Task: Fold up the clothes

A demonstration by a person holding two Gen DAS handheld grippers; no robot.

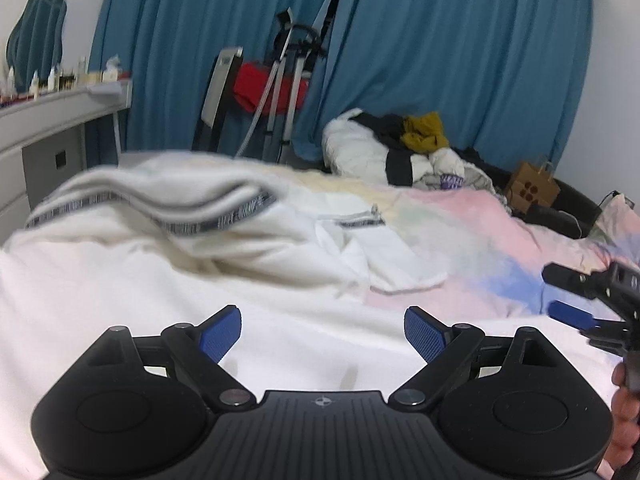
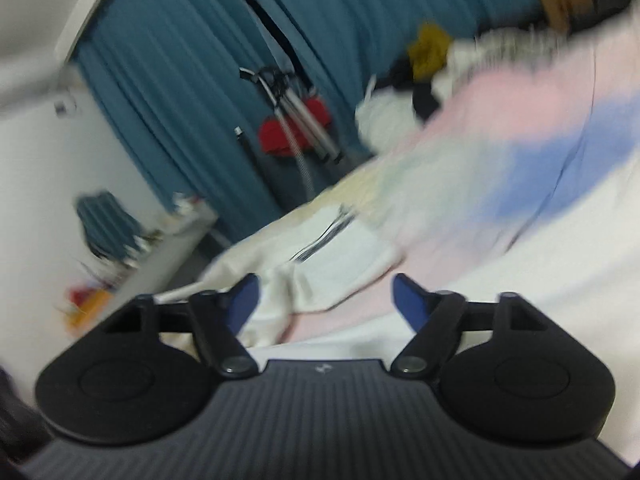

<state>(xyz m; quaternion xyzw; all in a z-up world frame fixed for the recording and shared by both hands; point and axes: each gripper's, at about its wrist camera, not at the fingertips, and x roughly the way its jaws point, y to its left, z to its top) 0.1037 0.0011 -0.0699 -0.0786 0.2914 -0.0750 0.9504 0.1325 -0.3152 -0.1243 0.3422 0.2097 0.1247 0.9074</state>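
Note:
A white garment with black lettered stripes (image 1: 168, 216) lies bunched on the bed, filling the left and middle of the left wrist view. My left gripper (image 1: 322, 334) is open and empty just above the white fabric in front of it. My right gripper (image 1: 576, 300) shows at the right edge of that view, open, over the pastel bedsheet (image 1: 480, 240). In the blurred, tilted right wrist view the right gripper (image 2: 326, 300) is open and empty, with the garment (image 2: 320, 256) just beyond its fingers.
A pile of other clothes (image 1: 404, 148) lies at the far end of the bed, with a brown paper bag (image 1: 532, 188) beside it. Blue curtains (image 1: 440, 60), a metal stand with red cloth (image 1: 276, 84) and a white dresser (image 1: 48, 128) stand behind.

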